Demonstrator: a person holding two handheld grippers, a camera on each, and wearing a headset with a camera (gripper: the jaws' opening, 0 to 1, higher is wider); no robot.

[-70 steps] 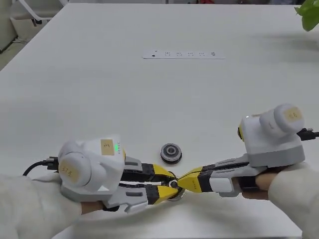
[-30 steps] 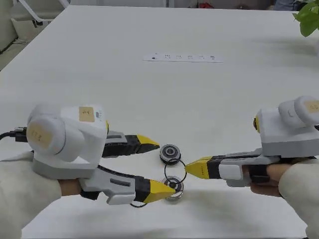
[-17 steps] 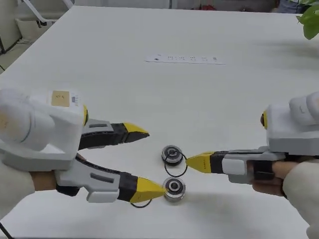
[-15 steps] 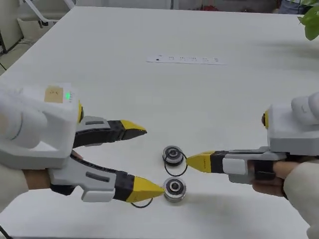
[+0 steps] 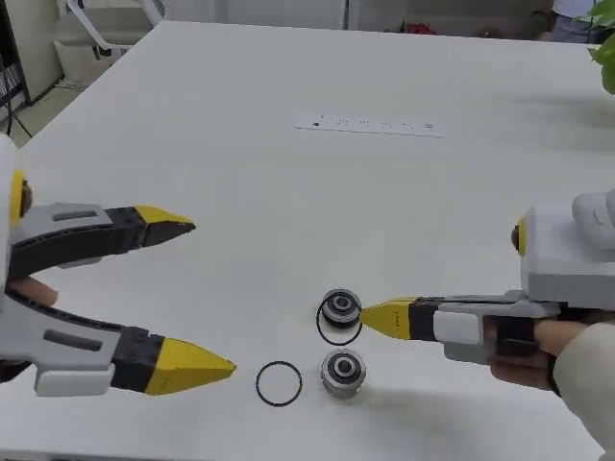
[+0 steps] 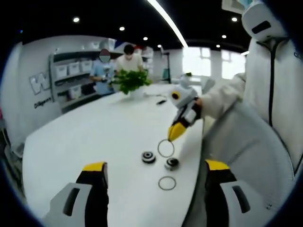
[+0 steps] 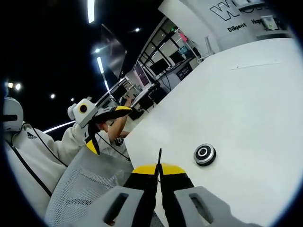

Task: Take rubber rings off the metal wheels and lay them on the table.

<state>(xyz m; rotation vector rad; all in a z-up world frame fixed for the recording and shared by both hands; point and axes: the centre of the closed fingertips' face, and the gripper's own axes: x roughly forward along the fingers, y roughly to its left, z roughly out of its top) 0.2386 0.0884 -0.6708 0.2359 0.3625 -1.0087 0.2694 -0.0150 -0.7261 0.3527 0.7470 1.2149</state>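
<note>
Head view: two metal wheels lie flat on the worktop (image 5: 288, 211), axle holes facing up, one above the other at lower centre of the frame. These are the upper wheel (image 5: 341, 307) and the lower wheel (image 5: 343, 371), near each other but apart. The loose ring (image 5: 258, 383) lies flat on the worktop just left of the lower wheel, not touching it.

The held ring (image 5: 336, 343) is pinched at its right edge by the R gripper (image 5: 370, 317). It reaches frame-left from the tips and overlaps the upper wheel in the pic; can't tell if it touches the wheel or the worktop. In the R gripper view it shows edge-on, a thin dark line rising straight from the tips, so its plane runs along the jaw seam. In the L gripper view it reads as a full circle hanging under the yellow tips, above and between the two wheels.

R gripper: comes in from the right edge, long axis approx. horizontal, tips pointing frame-left, jaws closed tight on the ring.

L gripper (image 5: 199, 298): at the left edge, jaws spread wide, nothing between them. Its tips point frame-right, the lower tip near the loose ring but apart from it. Both wheels sit well to the right of its tips.

A power strip (image 5: 370, 125) lies flat at upper centre, long axis left-right, far from the wheels.
</note>
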